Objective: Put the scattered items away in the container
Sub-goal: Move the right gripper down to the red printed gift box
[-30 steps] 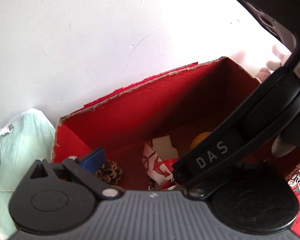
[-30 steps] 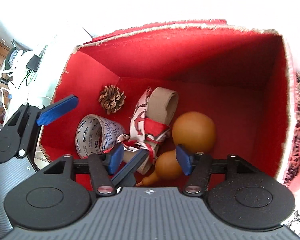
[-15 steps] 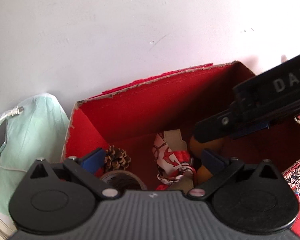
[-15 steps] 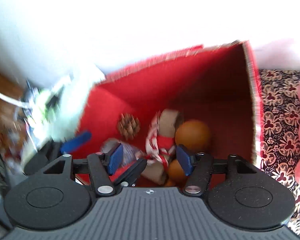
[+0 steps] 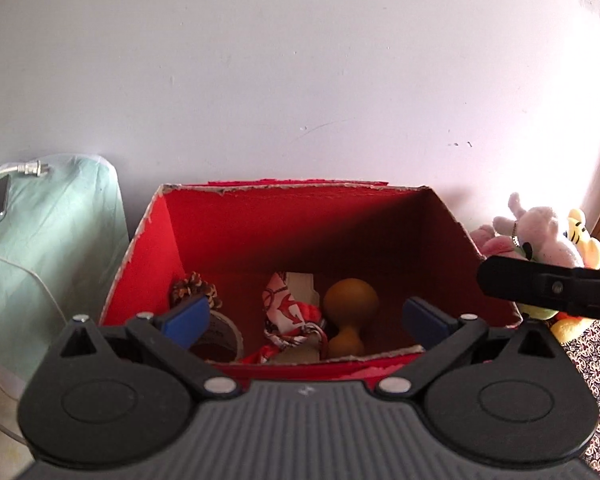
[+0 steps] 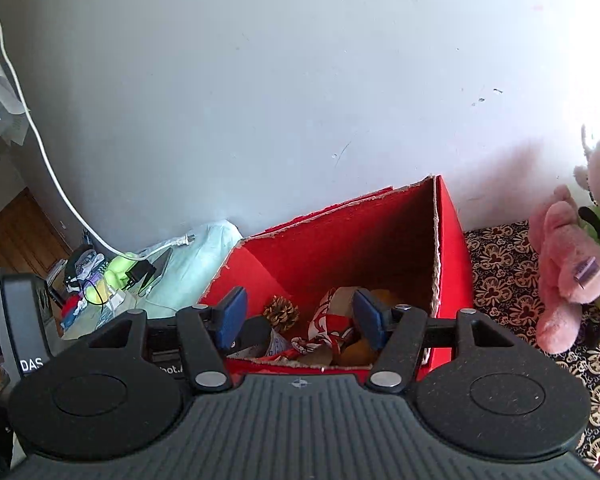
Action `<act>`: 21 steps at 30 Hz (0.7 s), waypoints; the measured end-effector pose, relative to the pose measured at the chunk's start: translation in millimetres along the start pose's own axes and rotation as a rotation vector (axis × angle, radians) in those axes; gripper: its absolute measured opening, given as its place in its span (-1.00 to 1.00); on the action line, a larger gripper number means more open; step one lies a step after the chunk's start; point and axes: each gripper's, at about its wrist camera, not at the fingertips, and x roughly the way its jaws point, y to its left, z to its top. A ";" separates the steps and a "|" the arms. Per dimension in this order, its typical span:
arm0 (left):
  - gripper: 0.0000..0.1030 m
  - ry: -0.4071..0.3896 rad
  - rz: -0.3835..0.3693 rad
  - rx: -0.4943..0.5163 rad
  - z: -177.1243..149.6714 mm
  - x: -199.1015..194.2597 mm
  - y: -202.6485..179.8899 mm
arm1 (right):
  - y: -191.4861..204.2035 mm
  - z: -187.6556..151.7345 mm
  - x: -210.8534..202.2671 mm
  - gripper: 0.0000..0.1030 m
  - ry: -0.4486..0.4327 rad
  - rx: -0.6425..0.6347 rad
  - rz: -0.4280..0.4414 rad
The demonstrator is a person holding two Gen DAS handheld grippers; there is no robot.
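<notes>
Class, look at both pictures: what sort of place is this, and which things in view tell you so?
Probably a room in someone's home, likely a bedroom or playroom. Soft toys sit on a flower-patterned cloth, a red cardboard box of odds and ends stands against a plain wall, and a charger cable trails over clutter.

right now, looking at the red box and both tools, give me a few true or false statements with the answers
1. A pine cone lies inside the red box. True.
2. The gourd sits outside the box on the patterned cloth. False: it is inside the box, beside the printed scarf.
3. The right tool grips the scarf. False: its jaws are open and empty.
4. Plush toys sit to the right of the box. True.
5. The left tool is shut. False: its jaws stand wide open.
</notes>
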 end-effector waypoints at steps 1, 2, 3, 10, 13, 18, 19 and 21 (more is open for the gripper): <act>0.99 -0.006 0.000 0.000 -5.0 -5.9 -4.5 | -0.7 -4.7 -4.8 0.21 -0.014 -0.003 0.002; 0.99 -0.011 -0.004 -0.002 -8.8 -11.1 -7.1 | -2.7 -8.7 -11.0 0.21 -0.027 -0.004 0.003; 0.99 -0.015 -0.010 -0.006 -11.8 -15.0 -11.1 | -3.9 -12.0 -14.5 0.20 -0.034 -0.004 -0.001; 0.99 0.022 -0.045 0.032 -31.0 -35.8 -43.2 | -14.7 -33.9 -44.2 0.03 -0.028 -0.019 -0.077; 0.99 0.085 -0.103 0.019 -43.2 -29.1 -47.1 | -18.5 -46.6 -57.7 0.04 -0.037 -0.015 -0.099; 0.76 0.240 -0.173 -0.028 -67.4 2.5 -49.5 | -42.8 -65.0 -57.9 0.04 0.028 0.044 -0.178; 0.72 0.261 -0.177 -0.033 -71.5 6.9 -50.6 | -49.1 -68.4 -57.1 0.04 0.046 0.074 -0.186; 0.68 0.280 -0.178 -0.040 -77.1 14.1 -52.3 | -59.5 -75.9 -56.6 0.04 0.080 0.128 -0.197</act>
